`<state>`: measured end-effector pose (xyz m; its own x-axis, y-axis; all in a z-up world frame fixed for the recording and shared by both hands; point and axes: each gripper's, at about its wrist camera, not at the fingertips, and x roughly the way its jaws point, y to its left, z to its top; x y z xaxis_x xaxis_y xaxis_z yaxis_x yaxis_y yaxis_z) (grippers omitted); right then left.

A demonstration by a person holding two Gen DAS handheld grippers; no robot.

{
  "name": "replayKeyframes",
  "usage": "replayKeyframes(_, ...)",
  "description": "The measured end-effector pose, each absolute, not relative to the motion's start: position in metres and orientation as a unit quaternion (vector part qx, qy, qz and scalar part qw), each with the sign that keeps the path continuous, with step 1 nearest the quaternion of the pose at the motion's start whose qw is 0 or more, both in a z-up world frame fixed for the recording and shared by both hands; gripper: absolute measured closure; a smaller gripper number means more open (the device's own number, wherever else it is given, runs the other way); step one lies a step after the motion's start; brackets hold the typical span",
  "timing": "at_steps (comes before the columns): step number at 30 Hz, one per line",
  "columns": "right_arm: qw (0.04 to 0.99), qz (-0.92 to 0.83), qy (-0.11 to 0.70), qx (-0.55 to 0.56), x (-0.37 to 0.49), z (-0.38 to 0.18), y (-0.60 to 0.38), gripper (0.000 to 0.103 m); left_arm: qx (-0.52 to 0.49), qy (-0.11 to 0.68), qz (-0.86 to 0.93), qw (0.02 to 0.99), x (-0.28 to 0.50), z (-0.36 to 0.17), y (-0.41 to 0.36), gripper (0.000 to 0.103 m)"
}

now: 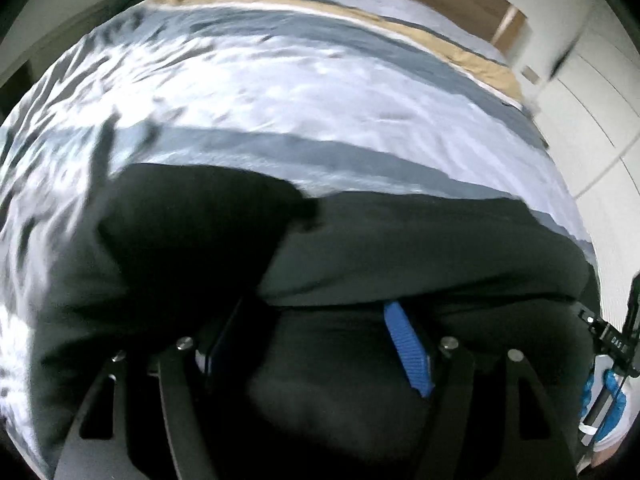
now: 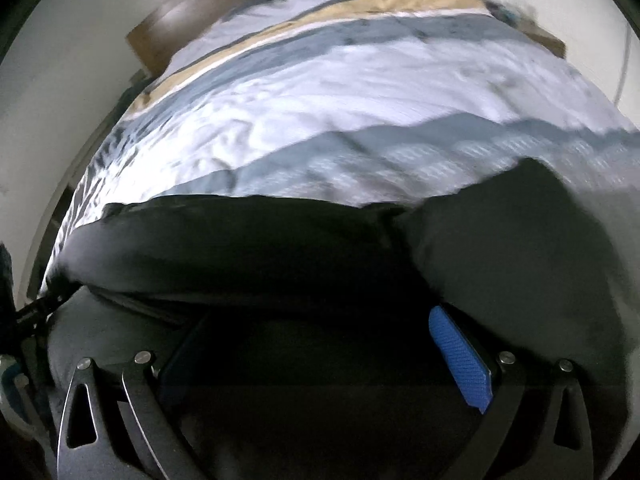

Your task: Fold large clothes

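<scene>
On a bed (image 1: 304, 92) covered by a striped duvet of white, grey-blue and tan bands, one large dark garment (image 1: 400, 248) lies bunched along the near edge, its cloth rising over both cameras. The left tool (image 1: 316, 344) has its jaws set fairly wide, with dark fabric filling the gap between the blue pad (image 1: 406, 350) and the opposite finger; whether the cloth is pinched or only draped there cannot be told. The right tool (image 2: 328, 356) looks the same in its own view: jaws wide, blue pad (image 2: 460, 360) showing, garment (image 2: 280, 248) heaped across the gap. Both views are blurred, which suggests motion. The step in hand appears to be gathering an edge of the garment to spread or fold it. To do it well, each tool should probably bite a single layer near a corner, keep the two grips level, and draw the cloth taut before laying it over. Counted: one garment, one bed, one duvet, two tools, and one wooden headboard (image 2: 192, 12) at the far end.
</scene>
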<state>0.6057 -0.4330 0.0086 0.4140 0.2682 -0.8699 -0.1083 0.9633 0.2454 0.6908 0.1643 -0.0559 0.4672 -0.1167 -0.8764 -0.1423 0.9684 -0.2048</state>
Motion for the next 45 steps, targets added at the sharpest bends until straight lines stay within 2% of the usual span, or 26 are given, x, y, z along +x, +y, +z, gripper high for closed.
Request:
replayKeyframes(4, 0.836, 0.079, 0.539, 0.061, 0.598, 0.009, -0.462, 0.001, -0.084, 0.536, 0.098, 0.834, 0.677, -0.059, 0.201, 0.034)
replayKeyframes(9, 0.822, 0.026, 0.565, 0.067, 0.579, 0.004, -0.506, 0.001, -0.102, 0.545, 0.129, 0.822, 0.643, -0.059, 0.245, 0.028)
replayKeyframes(14, 0.83, -0.021, 0.556, 0.042, 0.551, 0.02, -0.531, 0.001, -0.133, 0.516, 0.164, 0.83, 0.604, -0.035, 0.265, 0.027)
replayKeyframes(21, 0.872, 0.019, 0.484, 0.071, 0.491, 0.072, -0.524, 0.001, -0.17, 0.429, 0.086, 0.883, 0.538, 0.002, 0.236, 0.027)
replayKeyframes(24, 0.875, 0.047, 0.471, 0.099, 0.468, 0.074, -0.508, 0.001, -0.197, 0.448, 0.061, 0.87, 0.526, -0.016, 0.226, 0.027)
replayKeyframes(29, 0.857, 0.04, 0.504, 0.104, 0.443, 0.044, -0.501, 0.001, -0.187, 0.46, 0.085, 0.864, 0.5, -0.036, 0.226, 0.028)
replayKeyframes(35, 0.849, 0.001, 0.508, 0.147, 0.409, 0.041, -0.537, 0.001, -0.136, 0.393, 0.11, 0.903, 0.435, 0.008, 0.215, 0.028)
replayKeyframes(45, 0.863, 0.007, 0.476, 0.171, 0.326, 0.1, -0.548, 0.001, -0.099, 0.315, 0.131, 0.935, 0.323, 0.062, 0.181, 0.028)
